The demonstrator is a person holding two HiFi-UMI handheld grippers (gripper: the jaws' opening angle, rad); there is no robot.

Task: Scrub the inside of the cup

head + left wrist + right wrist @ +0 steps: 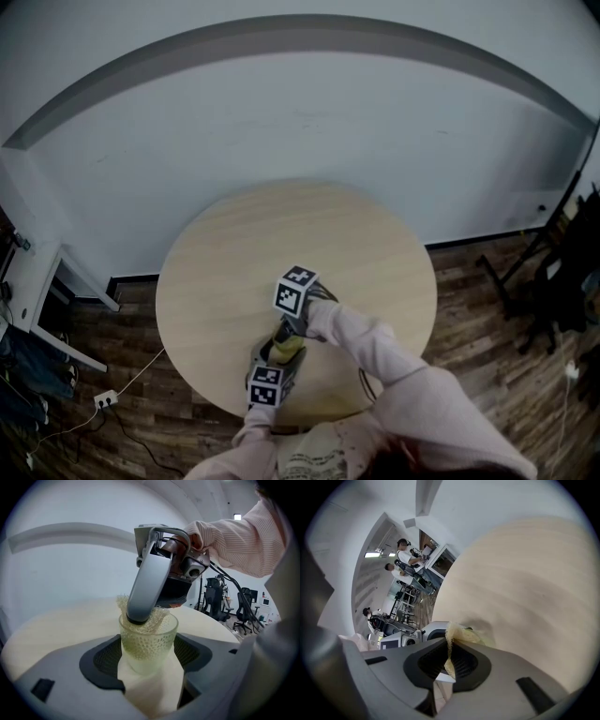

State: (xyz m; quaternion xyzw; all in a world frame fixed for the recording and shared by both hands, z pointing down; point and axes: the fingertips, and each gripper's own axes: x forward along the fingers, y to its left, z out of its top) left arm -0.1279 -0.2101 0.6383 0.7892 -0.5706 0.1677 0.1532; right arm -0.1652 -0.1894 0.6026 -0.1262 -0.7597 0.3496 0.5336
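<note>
Round wooden table (225,253), frame centre: glass cup (148,644), mostly hidden from overhead, sits clamped in left gripper's (150,658) wide jaws; right gripper (449,660) pinches a mesh scrubber (161,616) inside it.

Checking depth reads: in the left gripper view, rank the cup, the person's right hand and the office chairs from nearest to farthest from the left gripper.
1. The cup: centre, held between the left gripper's jaws.
2. The right hand: above the cup, upper right.
3. The office chairs: far right, across the room.
</note>
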